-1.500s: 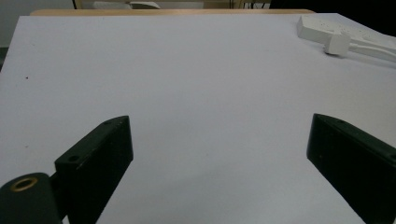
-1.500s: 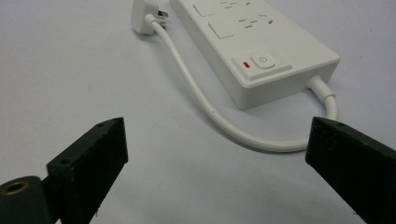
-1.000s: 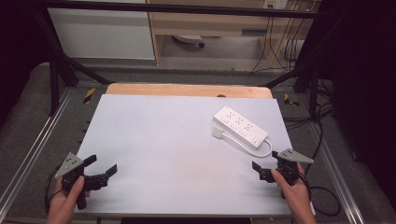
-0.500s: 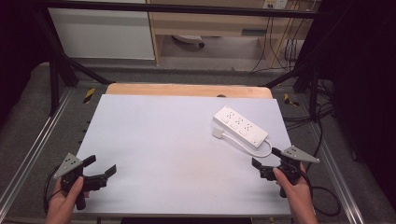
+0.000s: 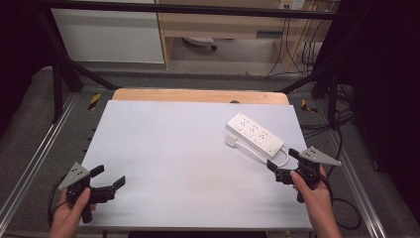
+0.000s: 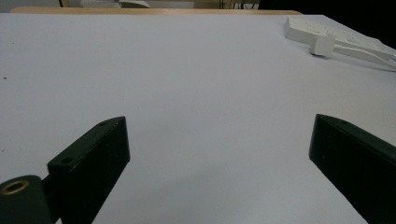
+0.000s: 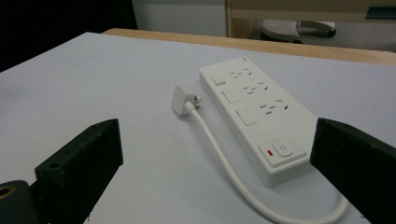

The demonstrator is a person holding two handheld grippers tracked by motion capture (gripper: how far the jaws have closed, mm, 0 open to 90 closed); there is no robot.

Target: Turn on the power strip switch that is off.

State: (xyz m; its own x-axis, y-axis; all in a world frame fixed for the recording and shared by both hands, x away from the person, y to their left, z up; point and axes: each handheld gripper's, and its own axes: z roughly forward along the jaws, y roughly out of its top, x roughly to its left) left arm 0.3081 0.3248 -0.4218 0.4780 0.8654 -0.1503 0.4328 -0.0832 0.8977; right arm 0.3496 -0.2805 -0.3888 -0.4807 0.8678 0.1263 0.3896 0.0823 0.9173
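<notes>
A white power strip (image 5: 255,133) lies slantwise on the right half of the white table (image 5: 188,148). Its white plug (image 5: 231,141) rests beside it, and the cable (image 5: 277,158) loops back at the near end. My right gripper (image 5: 281,158) is open just short of that near end, with nothing between the jaws. In the right gripper view the power strip (image 7: 252,100), its plug (image 7: 181,99) and cable (image 7: 224,158) lie ahead of the open gripper (image 7: 217,133). My left gripper (image 5: 110,176) is open at the near left, far from the strip (image 6: 308,30); its gripper (image 6: 219,135) frames bare table.
A wooden board edge (image 5: 198,95) runs along the table's far side. Metal frame rails (image 5: 29,168) flank the table, and black cables (image 5: 346,203) lie on the floor to the right. A white cabinet (image 5: 109,34) stands beyond.
My right gripper has crept slightly forward toward the near end of the power strip. The left gripper has stayed where it was.
</notes>
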